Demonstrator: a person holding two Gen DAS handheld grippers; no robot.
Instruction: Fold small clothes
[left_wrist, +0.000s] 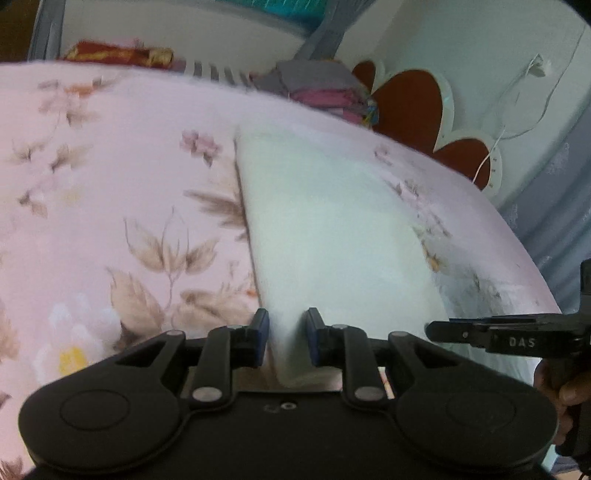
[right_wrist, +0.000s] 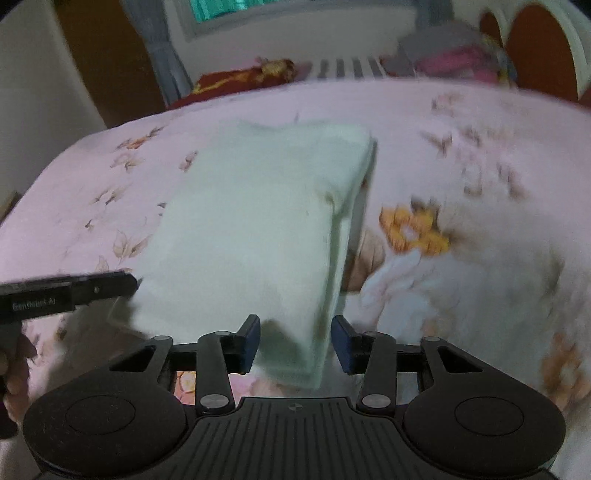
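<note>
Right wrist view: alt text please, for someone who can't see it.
A pale green folded cloth lies on a pink floral bedsheet, its near edge lifted between the right gripper fingers; whether the pads press it is unclear. The left gripper reaches its left edge. Image is motion-blurred.

A bed spread with a pink floral sheet (left_wrist: 110, 166) fills the room. Behind it stand a scalloped red-and-white headboard (left_wrist: 410, 107), grey curtains (right_wrist: 162, 59) and a teal-lit window (right_wrist: 221, 9).
</note>
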